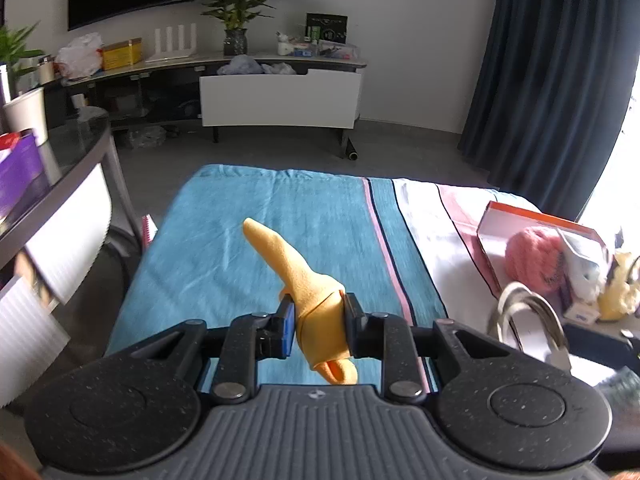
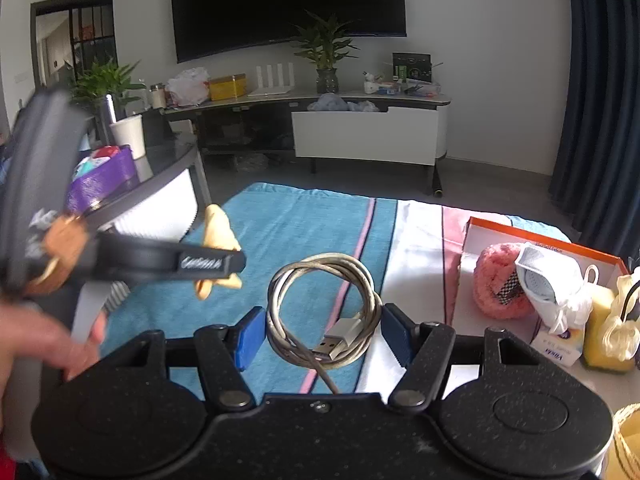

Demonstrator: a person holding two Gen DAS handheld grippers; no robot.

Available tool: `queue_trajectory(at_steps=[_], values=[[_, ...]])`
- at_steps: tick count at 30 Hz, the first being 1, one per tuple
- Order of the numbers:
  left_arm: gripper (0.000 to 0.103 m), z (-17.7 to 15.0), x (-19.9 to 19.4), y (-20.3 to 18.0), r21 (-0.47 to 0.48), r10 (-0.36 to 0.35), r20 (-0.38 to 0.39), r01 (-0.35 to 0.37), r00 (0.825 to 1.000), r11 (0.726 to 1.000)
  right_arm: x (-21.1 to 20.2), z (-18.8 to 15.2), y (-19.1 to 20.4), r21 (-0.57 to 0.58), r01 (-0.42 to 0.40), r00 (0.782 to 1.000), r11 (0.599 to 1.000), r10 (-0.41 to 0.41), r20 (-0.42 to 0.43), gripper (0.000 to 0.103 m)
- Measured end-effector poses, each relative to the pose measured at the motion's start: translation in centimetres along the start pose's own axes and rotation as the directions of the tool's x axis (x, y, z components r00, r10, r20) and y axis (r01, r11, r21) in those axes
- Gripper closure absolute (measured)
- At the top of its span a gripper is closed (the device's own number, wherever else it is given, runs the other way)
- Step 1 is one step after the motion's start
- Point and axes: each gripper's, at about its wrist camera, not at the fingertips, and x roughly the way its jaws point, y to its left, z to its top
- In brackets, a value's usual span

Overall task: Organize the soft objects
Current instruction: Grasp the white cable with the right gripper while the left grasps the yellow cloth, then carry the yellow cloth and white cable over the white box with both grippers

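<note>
The left hand-held gripper (image 1: 320,330) is clamped on a yellow plush banana (image 1: 310,292), its pads pinching the toy near the peeled lower end, so the long axis runs away from the jaws and up toward the far left, tip raised above the teal towel (image 1: 224,240) that covers the desk. The open orange box (image 1: 520,224), where a pink knitted ball (image 1: 534,258) and a white mask (image 1: 580,260) already sit, lies to this gripper's right and a little ahead, well apart from the banana; my reading is that the coming move is a carry rightward across the towel's pink stripe to that box, with the banana's long body needing to be turned or lowered to fit beside what is there. The right hand-held gripper (image 2: 323,340) is nearer the box but is occupied: its jaws stand wide with a coiled grey USB cable (image 2: 324,312) between them, the coil's edges looking to meet both blue pads, though whether the pads actually press it I cannot tell for sure. In the right wrist view the left gripper's finger crosses in front of the banana (image 2: 218,228), which pokes out above and below it, and the person's hand (image 2: 48,344) grips the handle at the left edge
</note>
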Motion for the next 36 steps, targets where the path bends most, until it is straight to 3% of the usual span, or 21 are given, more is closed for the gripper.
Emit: queue_trajectory(at_steps=[16,36], values=[[0.077,-3.7,-7.0,-0.4,-0.066,0.009,0.037,-0.007,0.999,0.998,-4.9,-0.6,1.0,-0.001,-0.013,0.999,1.0,0.013,0.052,0.027],[0.077,-4.6,-8.9,-2.6,-0.048,-0.023,0.078,0.027,0.997,0.998,-8.5,-1.2,-1.0,0.046,0.028,0.995,0.999,-0.032,0.096,0.027]])
